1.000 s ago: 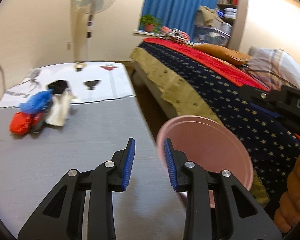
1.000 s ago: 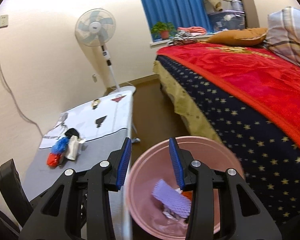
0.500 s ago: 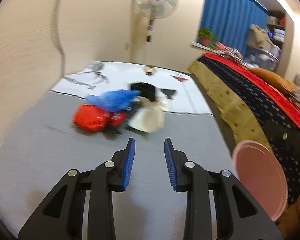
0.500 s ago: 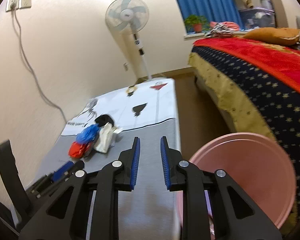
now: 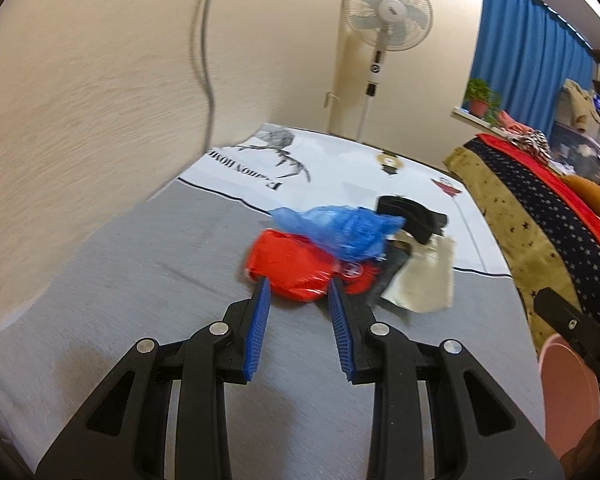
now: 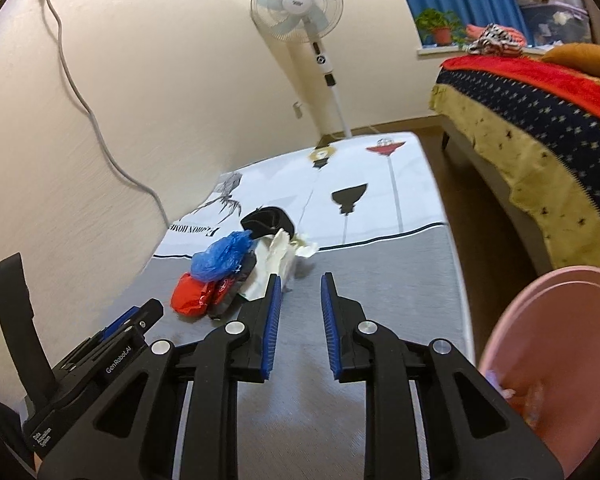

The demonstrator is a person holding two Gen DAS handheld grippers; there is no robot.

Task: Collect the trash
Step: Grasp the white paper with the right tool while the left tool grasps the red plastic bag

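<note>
The red wrapper (image 5: 290,270) lies on the grey table (image 5: 140,288) just ahead of the left gripper (image 5: 298,286), whose jaws stand apart, empty. The right gripper (image 6: 300,280), narrowly parted, holds nothing; the pink bin (image 6: 560,360) sits beside it.

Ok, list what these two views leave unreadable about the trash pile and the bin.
- Pink bin: cut off by the right wrist view's edge; its contents are a blur.
- Dark item in the pile: mostly covered by the blue bag and red wrapper, so its kind is unclear.
- Red wrapper's label: motion-blurred in the left wrist view.
- Left gripper: whether its tips touch the wrapper cannot be told.
</note>
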